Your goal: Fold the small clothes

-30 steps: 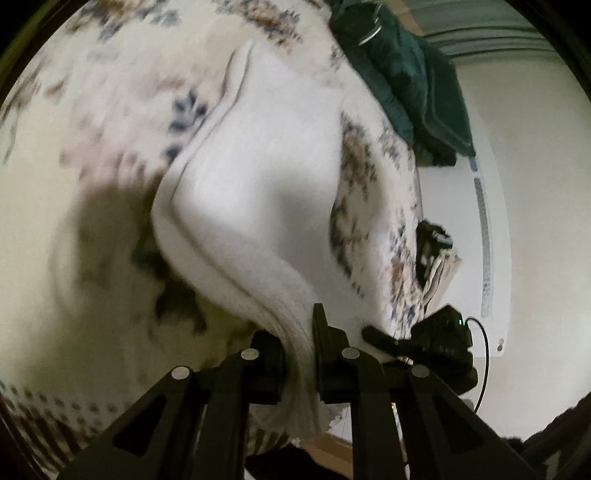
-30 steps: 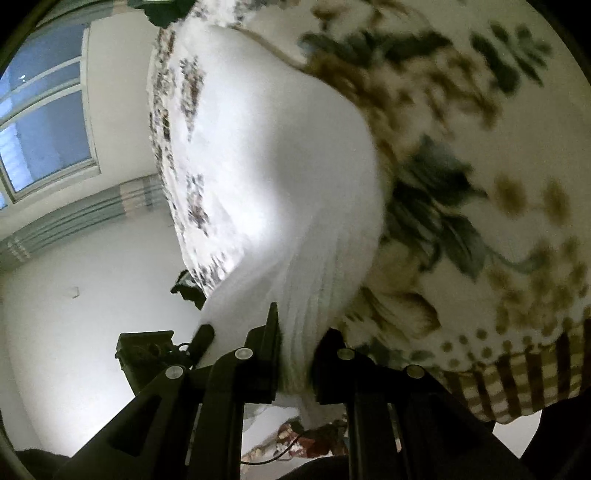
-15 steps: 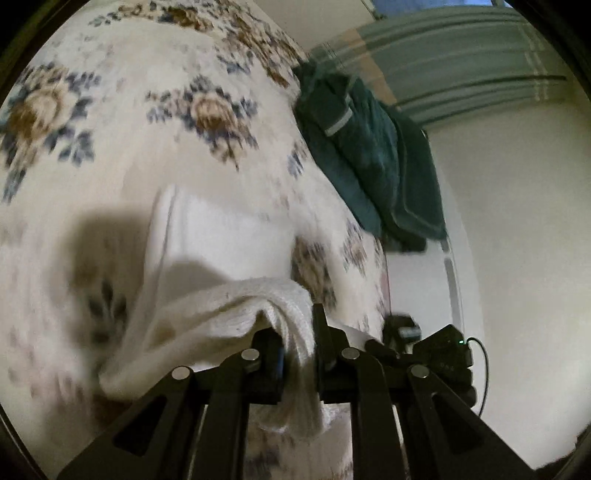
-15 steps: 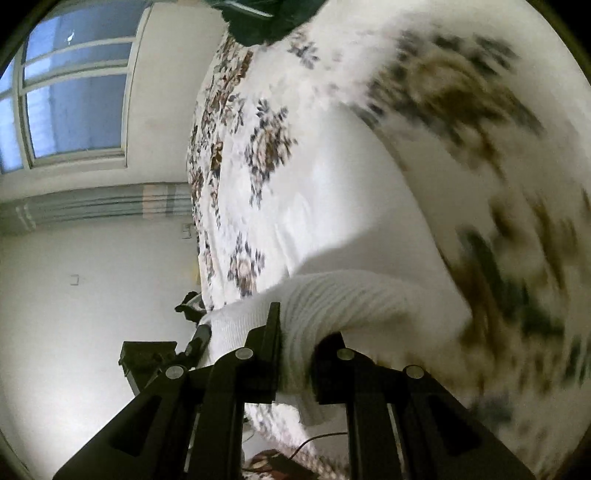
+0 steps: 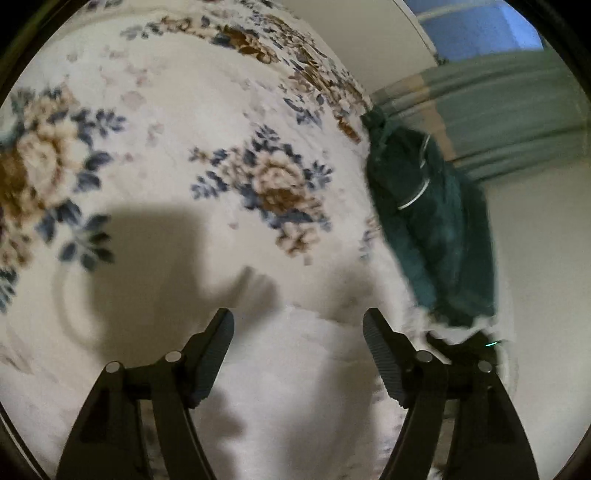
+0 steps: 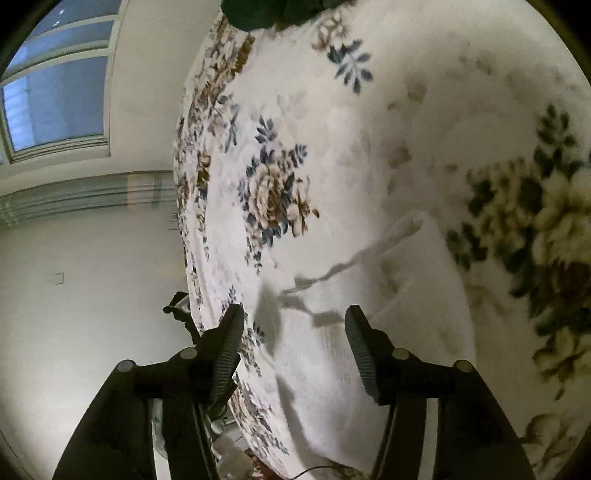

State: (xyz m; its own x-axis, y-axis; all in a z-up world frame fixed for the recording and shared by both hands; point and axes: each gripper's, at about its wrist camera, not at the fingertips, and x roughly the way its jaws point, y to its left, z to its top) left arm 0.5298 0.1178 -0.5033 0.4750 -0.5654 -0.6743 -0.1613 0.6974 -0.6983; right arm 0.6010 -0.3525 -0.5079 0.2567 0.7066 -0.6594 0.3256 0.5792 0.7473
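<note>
A white knitted garment [image 5: 295, 373] lies folded over on the flowered bedspread [image 5: 155, 155]. My left gripper [image 5: 298, 325] hovers just above its near part, jaws opening, the cloth lying below the gap with no pad pressing it. In the right wrist view the same white garment [image 6: 406, 317] lies flat, its folded edge running up to the right. My right gripper [image 6: 293, 321] stands over it with jaws opening and nothing pinched between the pads.
A dark green garment [image 5: 432, 229] hangs over the bed's right edge, and also shows as a dark green heap [image 6: 273, 11] at the top of the right wrist view. A window [image 6: 55, 85] and striped curtain [image 5: 491, 110] lie beyond the bed.
Both grippers carried the white garment's edge forward across the bed, folding it over, then let go and spread their jaws. The cloth now lies loose on the bedspread.
</note>
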